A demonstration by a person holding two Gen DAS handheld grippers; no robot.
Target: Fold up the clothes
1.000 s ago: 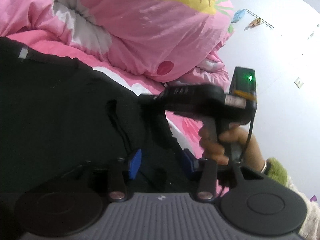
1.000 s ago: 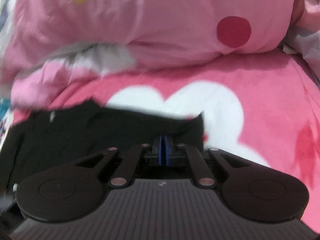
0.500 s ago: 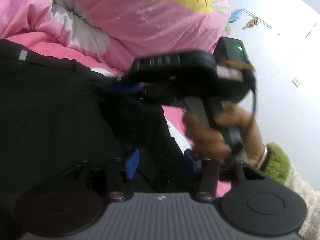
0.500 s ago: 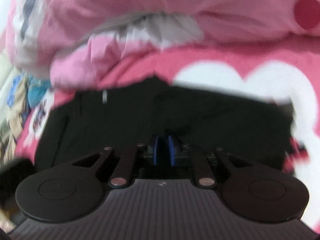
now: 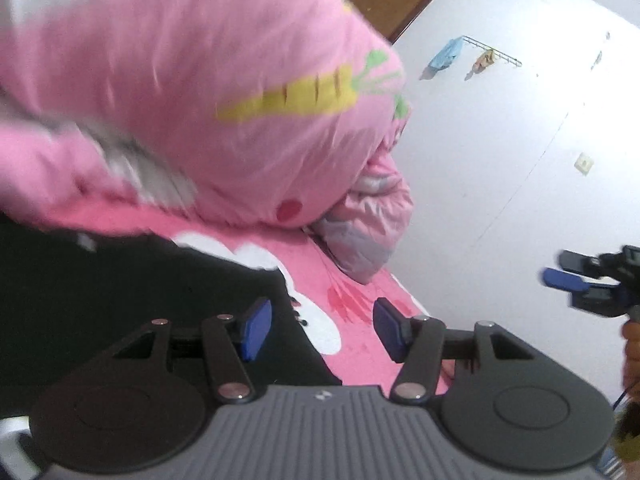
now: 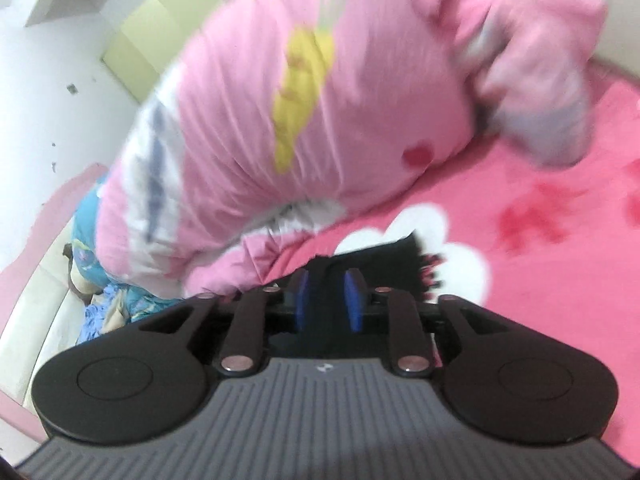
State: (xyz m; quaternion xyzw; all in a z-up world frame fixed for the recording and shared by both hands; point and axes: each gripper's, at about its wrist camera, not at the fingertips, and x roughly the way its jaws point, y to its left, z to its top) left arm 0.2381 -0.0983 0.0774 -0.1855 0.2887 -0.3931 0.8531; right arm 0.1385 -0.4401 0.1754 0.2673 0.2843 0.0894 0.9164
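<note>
Black garment (image 5: pixel 120 300) flat on bed (image 5: pixel 360 344), under and left of left claw (image 5: pixel 320 330); right claw (image 6: pixel 329 300) above it; both claws opening, empty.

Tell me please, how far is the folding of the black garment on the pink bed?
Done: the black garment lies spread on the pink sheet, apparently folded over, though blur hides details. In hand: nothing; the left gripper and right gripper are both opening with no cloth pinched between the pads. Left: probably further folds, since the garment looks wide beside the pink quilt.
</note>
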